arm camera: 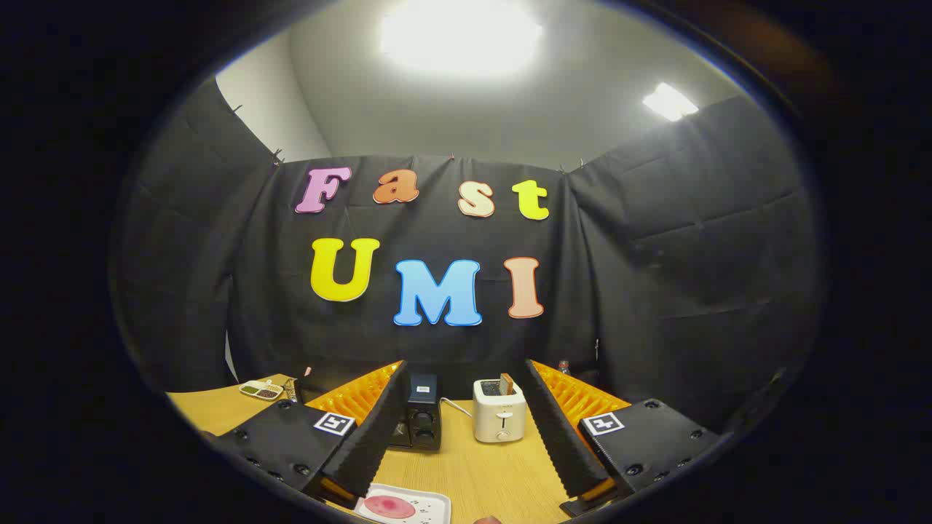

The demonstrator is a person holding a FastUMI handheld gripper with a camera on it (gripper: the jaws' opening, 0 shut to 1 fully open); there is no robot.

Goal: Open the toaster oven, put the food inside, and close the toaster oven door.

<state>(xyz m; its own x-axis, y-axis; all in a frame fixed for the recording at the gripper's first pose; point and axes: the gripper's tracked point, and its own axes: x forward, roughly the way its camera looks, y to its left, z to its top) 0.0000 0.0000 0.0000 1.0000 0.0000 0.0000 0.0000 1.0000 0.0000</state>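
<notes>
My claw (462, 437) gapes wide, empty; black toaster oven (416, 415) half-hidden behind left finger, white toaster (499, 411) beside it, easy to bump.

The claw (463, 407) hung wide open above the wooden table (480, 473), touching nothing. Beyond its fingers, toward the table's far edge, the black toaster oven (418, 421) stood just beside a white toaster (499, 411) with a slice of bread (506, 383) poking up. A white plate (404, 505) bearing pink food (389, 506) lay at the near edge. A small dish (261, 389) sat by the far left corner.
</notes>
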